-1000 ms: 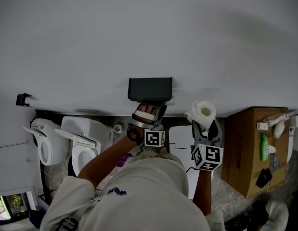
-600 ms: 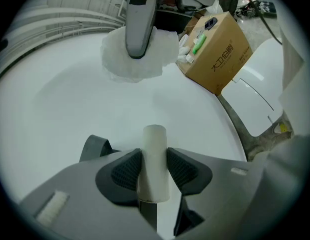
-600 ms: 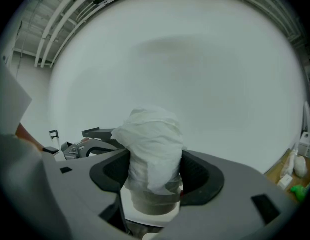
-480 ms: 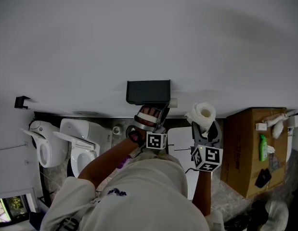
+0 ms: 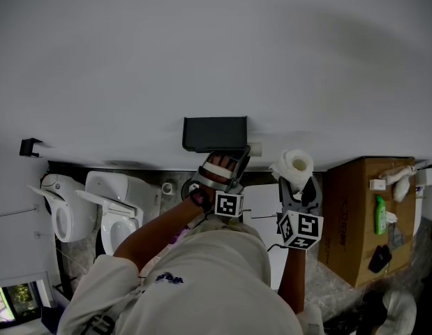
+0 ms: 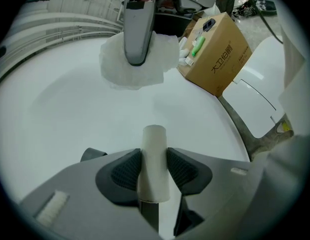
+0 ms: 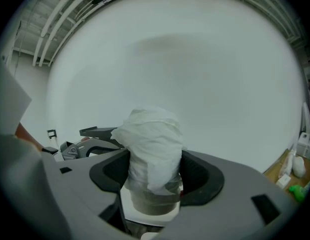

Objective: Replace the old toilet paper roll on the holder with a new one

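Note:
The black paper holder [image 5: 216, 132] is fixed on the white wall. Just below its right end, my left gripper [image 5: 242, 155] is shut on a bare, pale cardboard tube [image 5: 255, 149]. In the left gripper view the tube [image 6: 155, 139] stands upright, pinched between the two pads of that gripper [image 6: 153, 168]. To the right, my right gripper [image 5: 298, 181] is shut on a full white toilet paper roll [image 5: 294, 163] and holds it close to the wall. That roll [image 7: 152, 134] fills the jaws of the right gripper [image 7: 153, 173]; loose paper hangs off its top.
Two white toilets [image 5: 69, 211] stand at the lower left. At the right a cardboard box [image 5: 359, 215] carries a green bottle [image 5: 383, 213] and small items. A white lidded fixture [image 5: 261, 199] lies between my grippers. A small black hook [image 5: 27, 146] sits far left.
My left gripper has edged slightly right with the tube, which now shows a little further past the holder's right end. The right gripper and its roll have stayed put.

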